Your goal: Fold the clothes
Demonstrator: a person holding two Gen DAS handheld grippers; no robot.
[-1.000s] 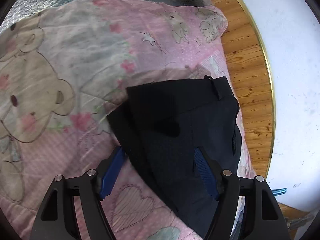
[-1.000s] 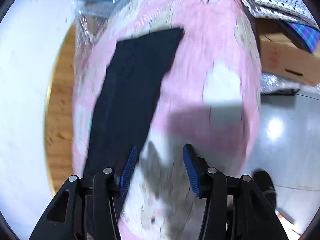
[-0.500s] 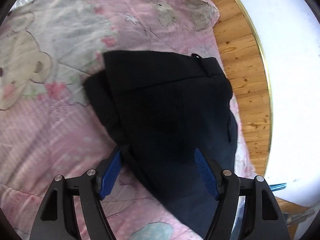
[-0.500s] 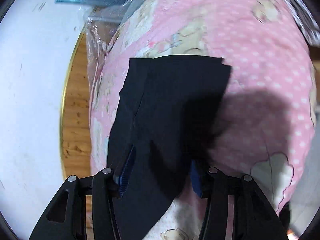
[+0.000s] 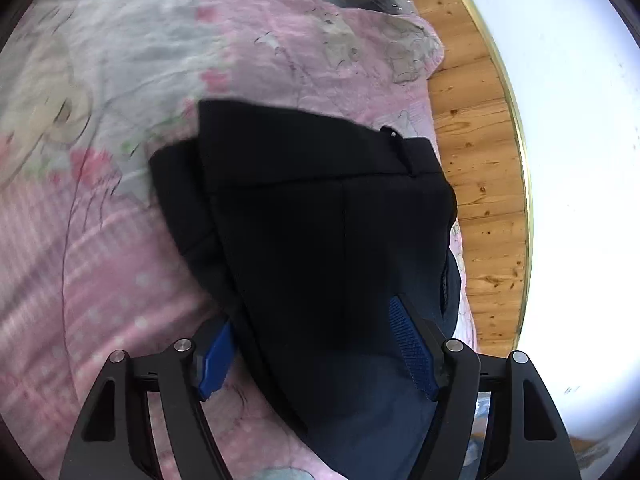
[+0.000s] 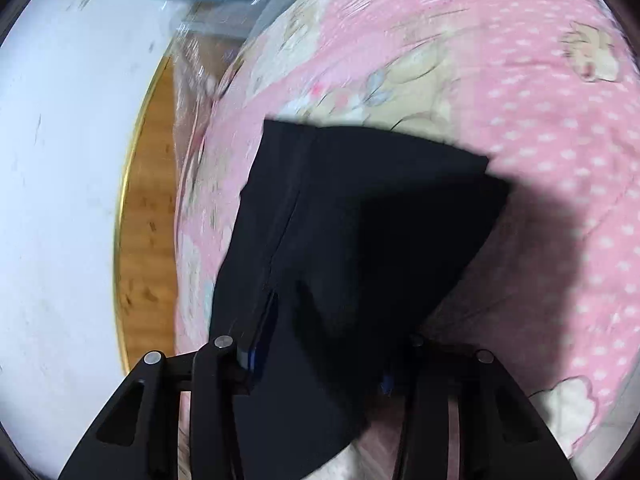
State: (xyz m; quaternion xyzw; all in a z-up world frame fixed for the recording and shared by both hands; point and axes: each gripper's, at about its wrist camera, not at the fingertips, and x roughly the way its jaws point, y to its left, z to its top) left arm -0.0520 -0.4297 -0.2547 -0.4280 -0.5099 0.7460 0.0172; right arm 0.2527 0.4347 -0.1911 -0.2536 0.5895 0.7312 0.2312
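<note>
While the dark navy folded cloth trousers (image 5: 320, 240) lie on the pink bear-print bed quilt (image 5: 120, 260), we see both claws spread wide over them; our left claw (image 5: 316, 352) sits nearer the waistband, our right claw (image 6: 320, 364) straddles the leg end, long way between

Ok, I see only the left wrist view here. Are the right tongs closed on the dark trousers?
Observer: No. The right tongs are open, and the dark trousers lie loose between their fingers.
Operator: And where does the far end of the cloth lie?
Observer: Its straight far edge rests on the pink quilt.
Operator: Is there anything beside it?
Observer: Only a dark shadow on the quilt, to the right of the cloth.
</note>
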